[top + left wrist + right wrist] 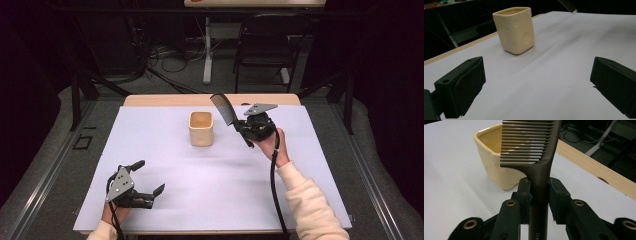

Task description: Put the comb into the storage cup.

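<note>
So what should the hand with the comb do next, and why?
Probably carry the comb a little further over the cream cup and then lower it in. The right gripper has its fingers clamped on the comb's handle, with the teeth end up in the air just beside the cup's open top, not yet above it. The left gripper rests open, away from the cup.
</note>
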Action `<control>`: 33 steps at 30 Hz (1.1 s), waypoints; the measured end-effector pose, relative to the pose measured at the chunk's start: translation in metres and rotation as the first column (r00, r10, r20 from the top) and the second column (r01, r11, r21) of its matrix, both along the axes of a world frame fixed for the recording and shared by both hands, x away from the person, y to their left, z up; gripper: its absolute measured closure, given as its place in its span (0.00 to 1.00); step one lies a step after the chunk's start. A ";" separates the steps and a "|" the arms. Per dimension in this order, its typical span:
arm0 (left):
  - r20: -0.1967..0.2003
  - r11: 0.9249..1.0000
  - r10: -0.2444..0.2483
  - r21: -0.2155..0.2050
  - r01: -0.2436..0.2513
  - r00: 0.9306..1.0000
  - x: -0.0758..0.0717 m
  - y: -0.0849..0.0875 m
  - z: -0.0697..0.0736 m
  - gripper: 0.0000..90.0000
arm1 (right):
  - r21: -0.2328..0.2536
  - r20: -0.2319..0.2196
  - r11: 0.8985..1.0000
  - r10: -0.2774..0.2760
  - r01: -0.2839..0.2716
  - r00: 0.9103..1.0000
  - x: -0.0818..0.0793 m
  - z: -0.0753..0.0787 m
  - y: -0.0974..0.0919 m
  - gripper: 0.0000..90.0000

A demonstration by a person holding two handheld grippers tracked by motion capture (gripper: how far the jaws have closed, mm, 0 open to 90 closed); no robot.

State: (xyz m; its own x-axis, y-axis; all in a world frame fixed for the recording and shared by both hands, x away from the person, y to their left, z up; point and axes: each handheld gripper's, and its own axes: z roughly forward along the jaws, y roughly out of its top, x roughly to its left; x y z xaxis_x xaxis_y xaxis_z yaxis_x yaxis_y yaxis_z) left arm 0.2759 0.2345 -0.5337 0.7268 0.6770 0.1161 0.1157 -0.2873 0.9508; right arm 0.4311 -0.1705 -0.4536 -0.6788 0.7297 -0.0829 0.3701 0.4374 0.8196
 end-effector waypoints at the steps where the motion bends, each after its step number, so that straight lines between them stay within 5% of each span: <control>1: 0.002 1.000 0.002 0.000 -0.002 1.000 0.000 0.000 0.000 0.00 | 0.003 0.002 1.000 0.000 0.000 1.000 0.001 0.001 0.001 0.81; 33: 0.009 1.000 -0.010 -0.010 0.010 1.000 0.002 -0.003 0.001 0.00 | 0.050 0.077 0.998 0.027 -0.031 0.997 0.013 0.020 0.026 0.81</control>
State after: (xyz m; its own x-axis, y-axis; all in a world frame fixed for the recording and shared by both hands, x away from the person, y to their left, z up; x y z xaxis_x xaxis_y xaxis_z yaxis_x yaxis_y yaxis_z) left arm 0.2781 0.2319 -0.5326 0.7327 0.6706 0.1161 0.1041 -0.2790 0.9546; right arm 0.4446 -0.1441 -0.4336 -0.6925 0.7147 -0.0984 0.2934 0.4035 0.8667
